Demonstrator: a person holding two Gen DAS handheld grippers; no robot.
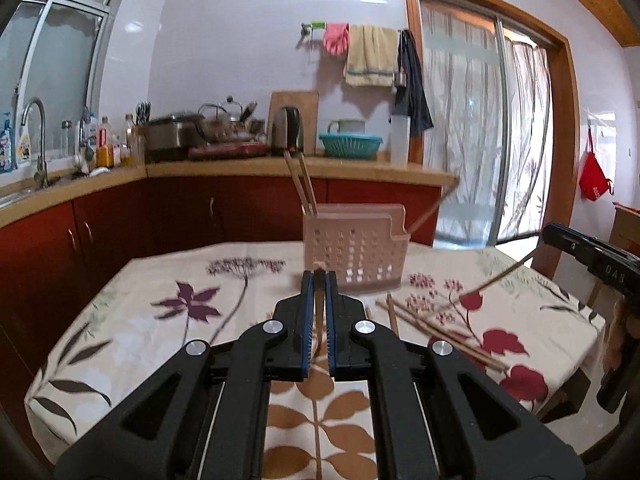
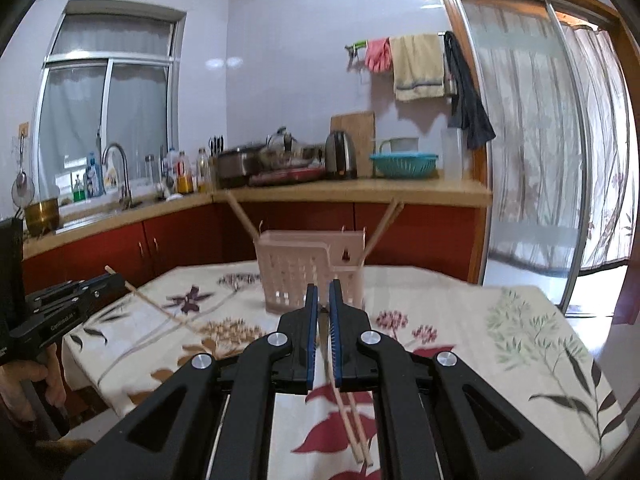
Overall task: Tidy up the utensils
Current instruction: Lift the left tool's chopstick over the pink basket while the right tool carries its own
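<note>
A pink perforated utensil basket (image 1: 354, 248) stands on the flowered tablecloth, also in the right wrist view (image 2: 308, 270). Chopsticks lean out of it at its left (image 1: 302, 184) and right (image 2: 382, 226). My left gripper (image 1: 319, 280) is shut on a chopstick (image 1: 318, 312), held above the table just before the basket. My right gripper (image 2: 324, 292) is shut on a chopstick (image 2: 340, 396), close to the basket's low right compartment. Several loose chopsticks (image 1: 436, 330) lie on the cloth to the right of the left gripper.
The table (image 1: 132, 292) carries a floral cloth. Red cabinets and a wooden counter (image 1: 224, 168) with a kettle, pots, bottles and a teal basket run behind. A sink with a faucet (image 1: 36, 140) is at the left. A sliding glass door (image 2: 560, 152) is at the right.
</note>
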